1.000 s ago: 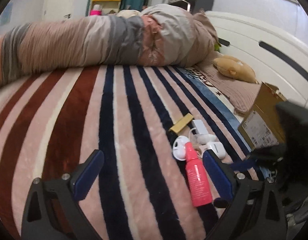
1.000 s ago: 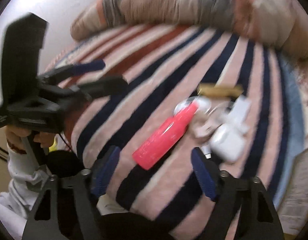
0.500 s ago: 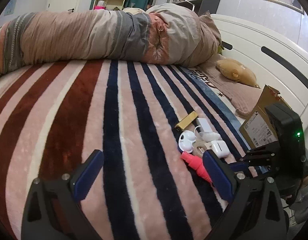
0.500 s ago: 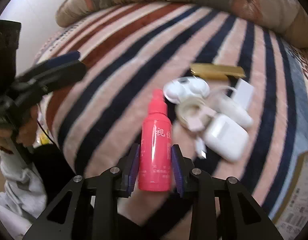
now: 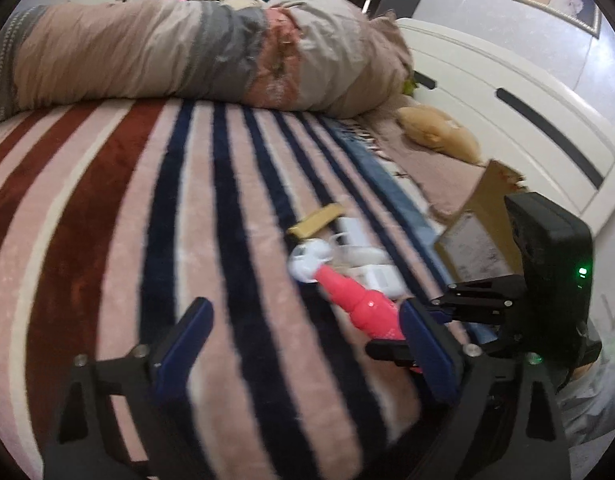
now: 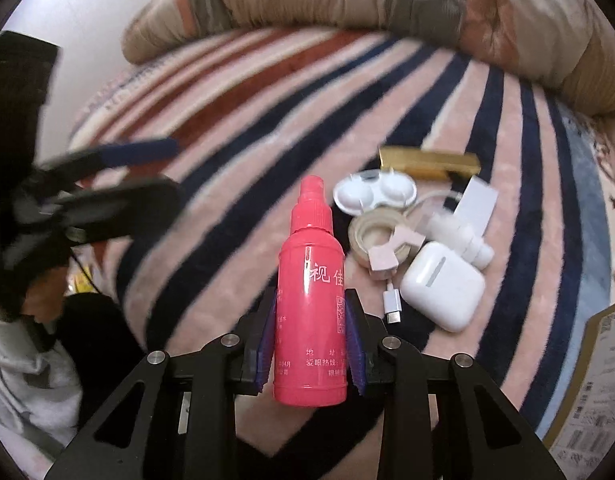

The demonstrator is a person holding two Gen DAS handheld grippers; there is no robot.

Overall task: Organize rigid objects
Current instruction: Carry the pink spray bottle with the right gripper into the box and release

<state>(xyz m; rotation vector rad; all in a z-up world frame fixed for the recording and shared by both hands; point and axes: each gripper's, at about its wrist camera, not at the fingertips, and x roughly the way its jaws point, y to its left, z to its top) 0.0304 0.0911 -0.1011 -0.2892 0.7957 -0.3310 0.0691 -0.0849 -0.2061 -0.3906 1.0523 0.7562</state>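
My right gripper (image 6: 311, 312) is shut on a pink spray bottle (image 6: 311, 304) and holds it above the striped blanket, nozzle pointing away. The bottle also shows in the left wrist view (image 5: 363, 304), gripped by the right gripper. Beside it lie a white contact-lens case (image 6: 373, 196), a gold bar-shaped box (image 6: 429, 162), a tape roll (image 6: 377, 236), a white earbuds case (image 6: 443, 284), a small white bottle (image 6: 463, 240) and a cable plug (image 6: 392, 304). My left gripper (image 5: 303, 344) is open and empty over the blanket, left of the pile.
A cardboard box (image 5: 479, 220) stands at the bed's right edge, its corner in the right wrist view (image 6: 591, 392). A rolled duvet (image 5: 187, 48) lies across the far side. A tan plush toy (image 5: 439, 132) lies by the white headboard (image 5: 527, 112).
My right gripper closed on the pink bottle and has lifted it off the blanket toward itself. My left gripper stayed open and shifted slightly.
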